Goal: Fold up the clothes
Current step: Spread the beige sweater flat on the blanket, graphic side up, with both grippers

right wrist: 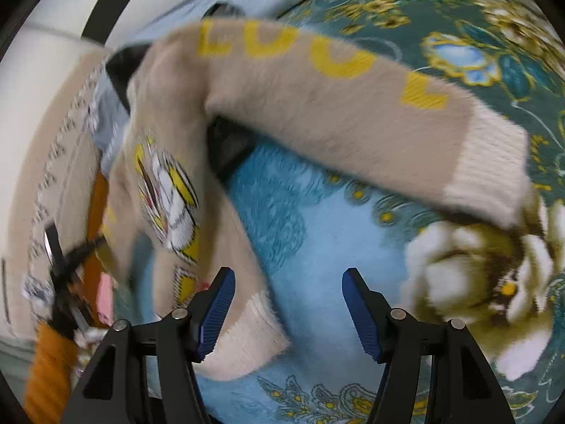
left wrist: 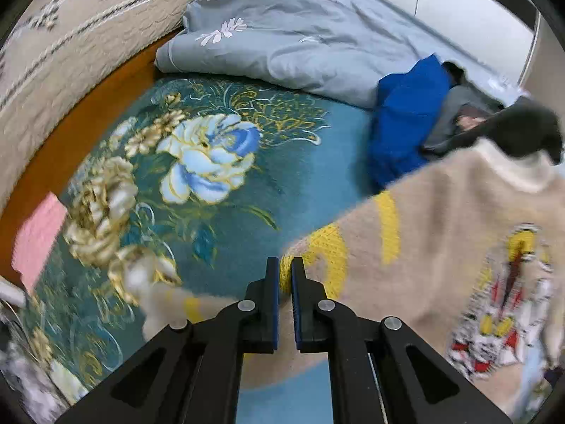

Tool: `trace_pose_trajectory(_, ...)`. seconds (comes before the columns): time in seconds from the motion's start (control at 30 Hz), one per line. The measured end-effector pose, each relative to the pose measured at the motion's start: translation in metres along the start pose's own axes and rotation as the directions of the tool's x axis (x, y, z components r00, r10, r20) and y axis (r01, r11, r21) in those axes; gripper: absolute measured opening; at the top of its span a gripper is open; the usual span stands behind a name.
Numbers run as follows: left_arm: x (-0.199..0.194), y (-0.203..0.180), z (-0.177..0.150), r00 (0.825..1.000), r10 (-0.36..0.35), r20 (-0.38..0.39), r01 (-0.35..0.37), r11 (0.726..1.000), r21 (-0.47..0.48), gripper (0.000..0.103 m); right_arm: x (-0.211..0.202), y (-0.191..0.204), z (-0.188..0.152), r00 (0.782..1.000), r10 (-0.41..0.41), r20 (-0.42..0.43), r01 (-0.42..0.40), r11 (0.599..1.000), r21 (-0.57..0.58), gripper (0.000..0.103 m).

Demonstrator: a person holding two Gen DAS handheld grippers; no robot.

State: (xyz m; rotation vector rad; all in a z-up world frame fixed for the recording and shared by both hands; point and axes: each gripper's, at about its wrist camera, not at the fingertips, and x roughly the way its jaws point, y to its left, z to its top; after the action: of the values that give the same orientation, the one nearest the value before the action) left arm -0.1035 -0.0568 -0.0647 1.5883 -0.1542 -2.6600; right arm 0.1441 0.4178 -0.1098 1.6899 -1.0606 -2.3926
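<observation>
Your left gripper (left wrist: 285, 275) is pinched on the yellow-lettered edge of the sweater (left wrist: 441, 247), which hangs over the flowered bedspread (left wrist: 212, 162) towards its right side, clear of the grey quilt (left wrist: 282, 35) along the far edge. Your right gripper (right wrist: 287, 304) stands spread with nothing between its pads; the ribbed hem (right wrist: 247, 335) lies just beside its left finger (right wrist: 215, 314). The knit looks soft, light and floppy, so it should sag and swing. Take it by the ribbed hem or cuff (right wrist: 491, 173), where it looks firmest.
</observation>
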Motion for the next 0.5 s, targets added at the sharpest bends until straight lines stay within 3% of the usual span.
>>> trace_pose_trajectory(0.07,0.013,0.000,0.005,1.000,0.016,-0.018,-0.016,1.000,0.011,0.007,0.009,0.009,0.001,1.000,-0.013,-0.012,0.012,0.999,-0.031,0.067)
trace_pose_trajectory(0.17,0.016,0.002,0.004,0.999,-0.036,-0.013,0.035,0.998,-0.060,0.010,0.020,0.019,0.003,0.999,-0.023,-0.023,0.022,0.998,-0.054,0.067)
trace_pose_trajectory(0.2,0.013,0.004,0.001,0.998,-0.062,-0.006,0.061,0.994,-0.089,0.021,0.022,0.021,0.004,0.999,-0.022,-0.026,0.021,0.998,-0.058,0.067)
trace_pose_trajectory(0.23,0.010,0.006,-0.002,0.996,-0.093,-0.001,0.092,0.989,-0.117,0.039,0.025,0.024,0.004,0.999,-0.020,-0.030,0.018,0.998,-0.063,0.067)
trace_pose_trajectory(0.27,0.004,0.010,-0.006,0.993,-0.120,0.007,0.119,0.983,-0.139,0.044,0.027,0.026,0.004,0.999,-0.018,-0.033,0.016,0.998,-0.069,0.067)
trace_pose_trajectory(0.33,-0.014,0.013,-0.018,0.983,-0.176,0.048,0.181,0.970,-0.163,0.044,0.032,0.030,0.003,0.999,-0.018,-0.041,0.015,0.996,-0.085,0.067)
trace_pose_trajectory(0.37,-0.022,0.013,-0.027,0.972,-0.226,0.060,0.233,0.957,-0.171,0.044,0.034,0.032,0.003,0.999,-0.019,-0.043,0.015,0.996,-0.089,0.067)
trace_pose_trajectory(0.43,-0.035,0.012,-0.048,0.934,-0.349,0.071,0.356,0.916,-0.184,0.046,0.041,0.031,0.001,0.999,-0.025,-0.044,0.021,0.996,-0.089,0.067)
trace_pose_trajectory(0.5,-0.026,0.001,-0.073,0.916,-0.401,0.009,0.396,0.899,-0.190,0.049,0.048,0.029,0.000,0.999,-0.035,-0.042,0.031,0.996,-0.085,0.067)
